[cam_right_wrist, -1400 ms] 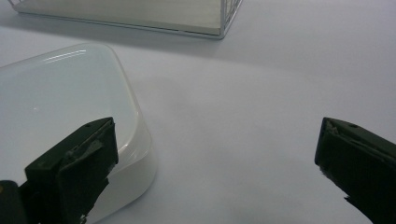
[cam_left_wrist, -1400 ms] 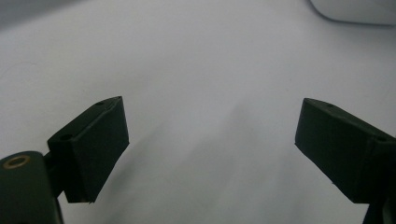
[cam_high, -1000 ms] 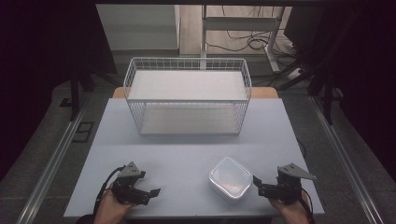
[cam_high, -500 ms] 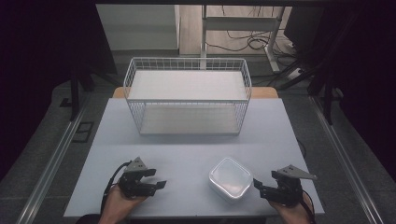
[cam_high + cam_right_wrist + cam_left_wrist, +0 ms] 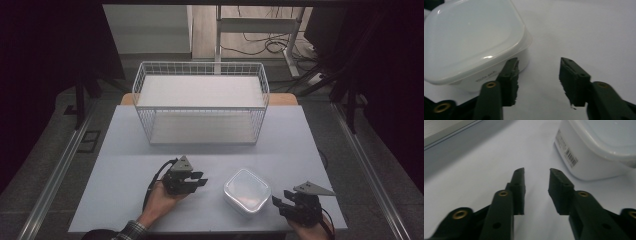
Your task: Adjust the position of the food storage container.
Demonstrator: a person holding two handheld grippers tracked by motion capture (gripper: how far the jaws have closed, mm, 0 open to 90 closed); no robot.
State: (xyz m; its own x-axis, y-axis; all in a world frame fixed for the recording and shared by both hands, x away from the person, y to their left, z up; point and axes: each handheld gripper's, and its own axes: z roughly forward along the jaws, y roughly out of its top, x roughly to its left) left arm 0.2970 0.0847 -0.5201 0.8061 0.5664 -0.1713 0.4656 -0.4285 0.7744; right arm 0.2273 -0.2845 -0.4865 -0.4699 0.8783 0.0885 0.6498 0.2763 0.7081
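Note:
A white lidded plastic container (image 5: 246,190) sits on the table near its front edge, seen close up in the left gripper view (image 5: 599,147) and the right gripper view (image 5: 474,42). My left gripper (image 5: 200,181) hovers just left of it; its jaws (image 5: 536,173) have just been closing and stand apart with nothing between them. My right gripper (image 5: 277,204) is at the container's right front corner. Its jaws (image 5: 539,66) have just been closing too, still apart over bare table, the left finger (image 5: 510,75) close beside the container's wall.
A white wire basket (image 5: 200,102) stands at the back middle of the pale table (image 5: 125,150). A metal rail (image 5: 55,175) runs along the table's left side. Cables lie on the floor behind.
My left gripper moved right across the table toward the container, and its jaws narrowed. The right gripper stayed in place while its jaws narrowed.

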